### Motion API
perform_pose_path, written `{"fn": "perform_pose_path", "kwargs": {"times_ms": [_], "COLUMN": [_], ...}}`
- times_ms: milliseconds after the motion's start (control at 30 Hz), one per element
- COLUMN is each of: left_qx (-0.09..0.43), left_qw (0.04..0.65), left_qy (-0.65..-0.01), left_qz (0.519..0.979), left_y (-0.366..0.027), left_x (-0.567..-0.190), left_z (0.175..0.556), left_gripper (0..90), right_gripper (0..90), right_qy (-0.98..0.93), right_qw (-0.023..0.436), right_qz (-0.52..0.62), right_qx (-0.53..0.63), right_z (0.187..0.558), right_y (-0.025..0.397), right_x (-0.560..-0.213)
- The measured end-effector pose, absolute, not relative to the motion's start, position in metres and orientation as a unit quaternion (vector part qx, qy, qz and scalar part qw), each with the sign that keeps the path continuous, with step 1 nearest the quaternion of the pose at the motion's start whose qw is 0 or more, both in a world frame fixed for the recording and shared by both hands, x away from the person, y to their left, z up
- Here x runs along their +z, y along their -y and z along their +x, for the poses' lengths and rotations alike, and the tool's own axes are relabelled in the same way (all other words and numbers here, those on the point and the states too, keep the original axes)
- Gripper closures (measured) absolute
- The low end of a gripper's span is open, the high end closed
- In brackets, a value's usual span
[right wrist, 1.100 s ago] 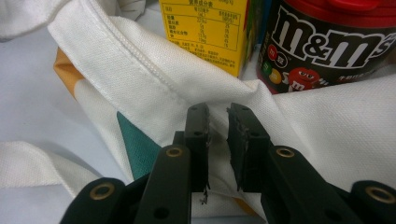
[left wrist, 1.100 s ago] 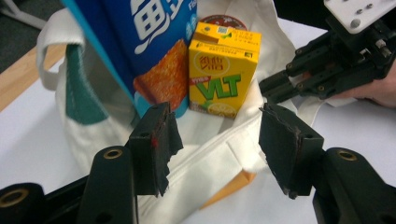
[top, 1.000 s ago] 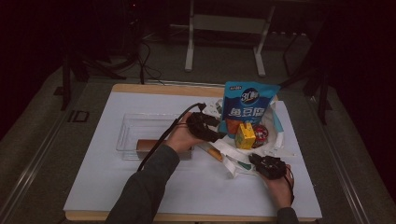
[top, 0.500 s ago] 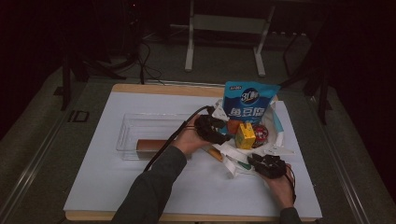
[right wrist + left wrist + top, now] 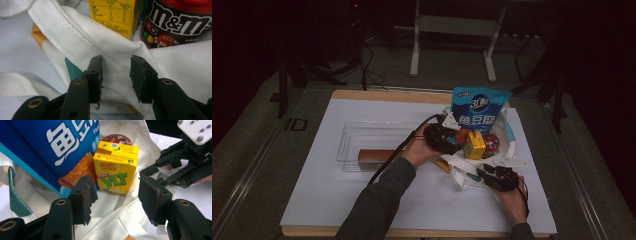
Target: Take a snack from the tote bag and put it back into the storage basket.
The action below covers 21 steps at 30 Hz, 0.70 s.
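Reaching into the white bag [image 5: 507, 155], the left gripper [image 5: 117, 195] hovers with its jaws wide apart and nothing between them; 1 yellow carton [image 5: 116, 170] stands just ahead of the gap, upright, inside the bag. Beside the carton leans 1 blue pouch [image 5: 50, 147], touching it on one side, and behind the carton shows the red lid of 1 tub [image 5: 117, 138].

From the high view, the left gripper [image 5: 443, 139] sits at the bag's near-left edge, just beside the carton [image 5: 474, 145], with the pouch [image 5: 478, 107] upright behind and the tub [image 5: 490, 142] to the carton's right. The right gripper [image 5: 497, 177] rests low at the bag's front edge, nearer the person.

Along the right gripper [image 5: 116, 75], the jaws stand partly open around a fold of the bag's cloth [image 5: 112, 50]; whether they pinch it I cannot tell. Beyond the fold are the carton [image 5: 112, 15] and the tub [image 5: 180, 22], side by side.

On the bench [image 5: 312, 200] to the left lies 1 clear tray [image 5: 377, 135] holding 1 brown block [image 5: 374, 156], well apart from the bag.
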<state>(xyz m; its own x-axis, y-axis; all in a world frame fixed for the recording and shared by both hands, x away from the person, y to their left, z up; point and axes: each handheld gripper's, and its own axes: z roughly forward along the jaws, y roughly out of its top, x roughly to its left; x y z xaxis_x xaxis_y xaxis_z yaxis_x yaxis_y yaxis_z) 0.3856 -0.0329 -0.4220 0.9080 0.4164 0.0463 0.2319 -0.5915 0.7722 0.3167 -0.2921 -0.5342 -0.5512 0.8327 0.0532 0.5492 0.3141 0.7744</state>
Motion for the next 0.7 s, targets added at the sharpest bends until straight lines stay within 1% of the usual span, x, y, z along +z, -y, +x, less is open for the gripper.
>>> {"fn": "perform_pose_path", "kwargs": {"times_ms": [467,700], "left_qx": [0.116,0.115], "left_qw": [0.416,0.412], "left_qy": [-0.189,-0.185], "left_qz": [0.882,0.885], "left_y": [0.044,0.052], "left_x": [-0.430,-0.433], "left_z": [0.391,0.392], "left_gripper": [44.4,43.1], "right_gripper": [62.5,61.1], "right_qy": [-0.784,-0.783], "right_qw": [0.190,0.184], "right_qz": [0.436,0.436], "right_qx": [0.398,0.404], "right_z": [0.315,0.315], "right_y": [0.293,0.294], "right_x": [-0.536,-0.537]}}
